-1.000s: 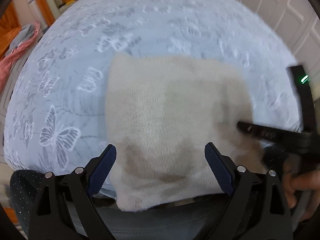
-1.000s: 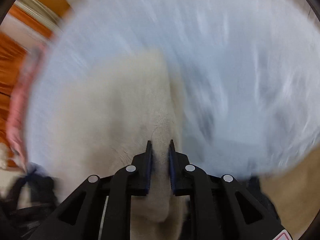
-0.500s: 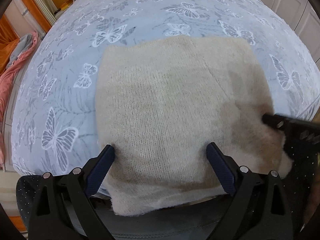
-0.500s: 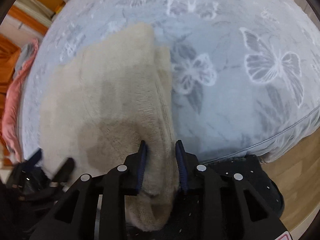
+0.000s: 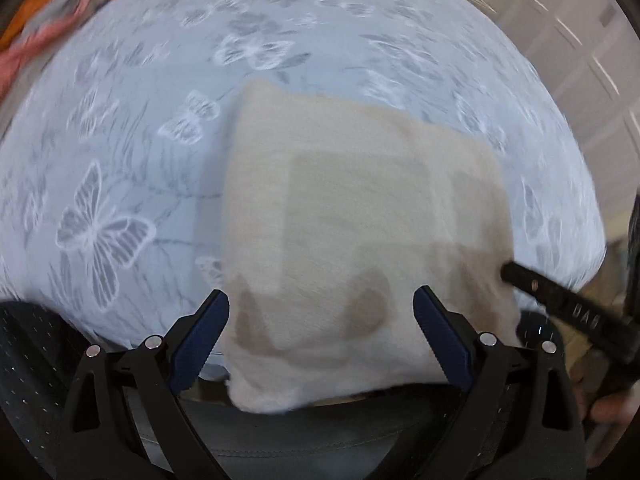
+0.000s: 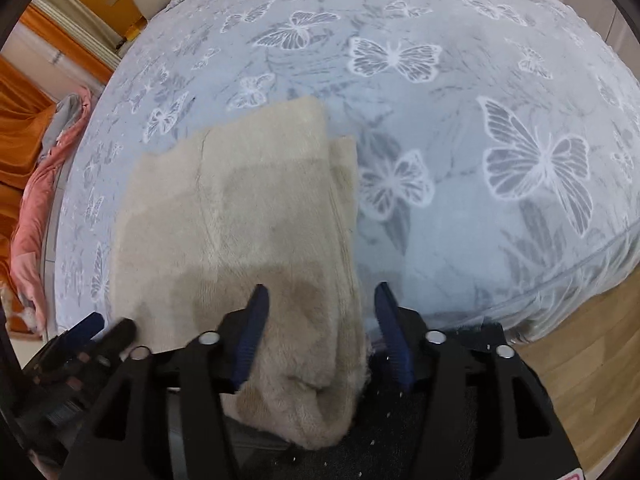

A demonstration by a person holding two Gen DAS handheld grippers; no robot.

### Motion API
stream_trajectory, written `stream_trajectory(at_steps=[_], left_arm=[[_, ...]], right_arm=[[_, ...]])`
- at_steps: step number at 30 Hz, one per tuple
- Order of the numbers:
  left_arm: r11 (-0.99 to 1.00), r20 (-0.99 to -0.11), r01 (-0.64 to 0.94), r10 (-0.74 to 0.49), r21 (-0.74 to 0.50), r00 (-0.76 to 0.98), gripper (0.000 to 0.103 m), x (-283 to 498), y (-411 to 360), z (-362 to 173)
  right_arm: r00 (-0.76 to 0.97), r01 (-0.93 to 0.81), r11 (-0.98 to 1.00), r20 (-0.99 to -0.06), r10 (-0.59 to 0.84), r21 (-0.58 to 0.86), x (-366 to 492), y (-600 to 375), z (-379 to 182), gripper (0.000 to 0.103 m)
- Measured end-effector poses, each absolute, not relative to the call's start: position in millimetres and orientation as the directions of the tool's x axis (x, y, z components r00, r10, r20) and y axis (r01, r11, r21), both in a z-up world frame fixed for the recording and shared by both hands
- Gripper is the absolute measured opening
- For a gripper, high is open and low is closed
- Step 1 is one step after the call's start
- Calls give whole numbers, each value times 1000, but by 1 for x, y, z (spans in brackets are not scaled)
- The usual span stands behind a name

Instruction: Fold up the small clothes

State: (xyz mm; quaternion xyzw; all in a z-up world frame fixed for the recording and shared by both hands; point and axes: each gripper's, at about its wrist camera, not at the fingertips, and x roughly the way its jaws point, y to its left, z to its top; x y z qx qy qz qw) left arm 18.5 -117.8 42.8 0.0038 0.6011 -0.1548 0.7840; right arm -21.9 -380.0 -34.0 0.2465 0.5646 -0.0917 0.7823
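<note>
On the butterfly-print bed [image 6: 460, 208] lies a folded beige garment [image 6: 240, 216] — long axis apparently running away from both grippers — left gripper [image 5: 320, 336] and right gripper [image 6: 320, 332] fingers spread wide, holding nothing

Left wrist view motion-blurred: bedspread [image 5: 120, 152] butterflies smeared, pink cloth [image 5: 36, 52] top left unreadable. Beige knit garment [image 6: 240, 216] near edge hidden behind right gripper [image 6: 320, 320] fingers [image 6: 252, 332]. Left gripper [image 6: 92, 340] cut off by the frame edge.
</note>
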Motion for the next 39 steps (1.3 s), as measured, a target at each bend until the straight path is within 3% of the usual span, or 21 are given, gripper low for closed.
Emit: stream_trajectory(at_steps=[3,8,16,17,18,19,22,26,39], left_arm=[[956,-948,192,-258,-222,186,91,37,-106,30],[951,-950,114,-298,-288,90,95,59,-98,-7],[940,-944,124,-326,-317,54,98,68,-118,-31],[941,-947,135,-319,-310,48,98,70,-121,-29],[942,-949,150,-312,-302,47,95,70,-123,-27],[941,-950,163,-309,-297,49,88,71,-124,-24],[937,-956,229,-287,-265,66,66,65,-132,-6],[924,-962,327,-247,-197,118,50,51,-139,24],[865,-938,476,-283,-159,201,46,-12,-134,93]], right_arm=[[332,435,839,-924,189,328,-9,-386,-47,66],[275,452,801,-916,292,392,10,-385,-81,71],[317,457,738,-867,386,496,22,-389,-98,82],[320,443,747,-866,385,496,25,-386,-96,80],[325,426,755,-863,386,498,27,-384,-94,69],[332,404,767,-861,385,499,27,-379,-90,57],[336,372,818,-885,322,439,25,-366,-71,37],[389,374,812,-871,301,447,10,-357,-48,33],[498,393,795,-834,238,461,-77,-343,15,32]])
